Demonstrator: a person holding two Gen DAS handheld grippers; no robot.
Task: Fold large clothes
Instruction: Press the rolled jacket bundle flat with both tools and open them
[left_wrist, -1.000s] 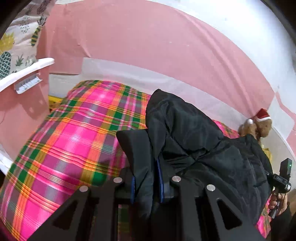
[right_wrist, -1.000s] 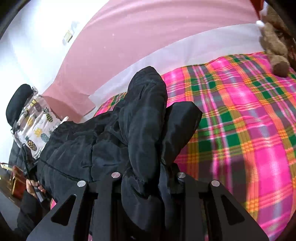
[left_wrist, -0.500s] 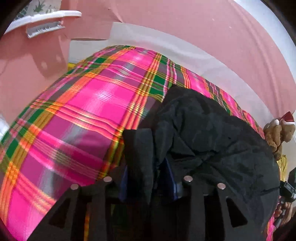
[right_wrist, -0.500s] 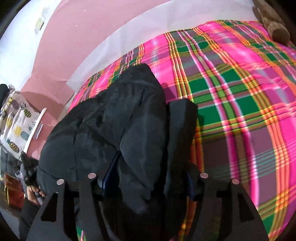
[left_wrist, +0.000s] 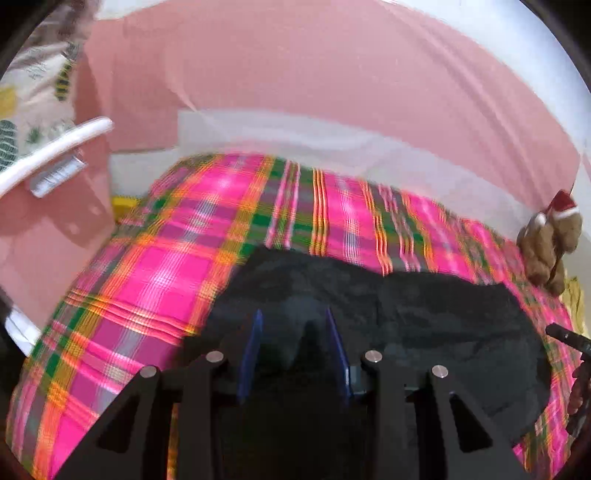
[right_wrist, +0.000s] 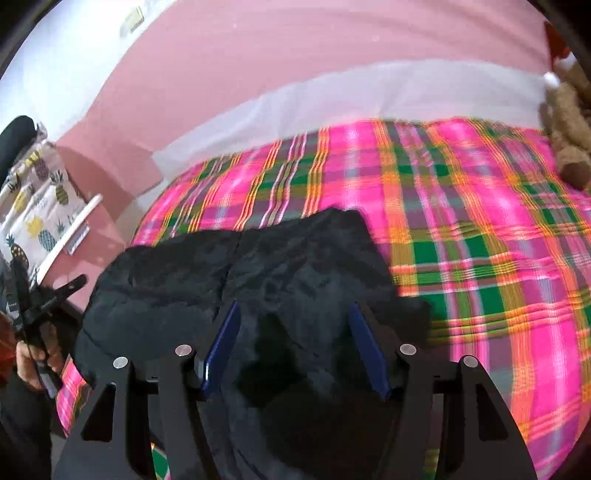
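Observation:
A black padded jacket (left_wrist: 424, 317) lies folded flat on the pink plaid bedspread (left_wrist: 155, 280). Over its near left edge hangs my left gripper (left_wrist: 293, 332). Its blue pads (left_wrist: 255, 332) stand apart and are closing; jacket cloth lies under the gap, untouched by the pads. In the right wrist view the jacket (right_wrist: 295, 258) spreads across the bedspread (right_wrist: 480, 229). My right gripper (right_wrist: 295, 328) is wide open above its near right edge, gripping nothing. Each view shows the other gripper at the edge of the picture, in a hand: the right gripper (left_wrist: 569, 339), the left gripper (right_wrist: 44, 299).
A brown teddy bear in a Santa hat (left_wrist: 550, 240) (right_wrist: 569, 129) sits at the bed's far right. A pink and white wall (left_wrist: 332, 92) runs behind the bed. To the left stand a white chair arm (left_wrist: 55, 147) and a pineapple-print cushion (right_wrist: 33, 206).
Both grippers held bunched jacket cloth up a second ago. They have let go, the cloth now lies flat on the bed, and both grippers have drawn back.

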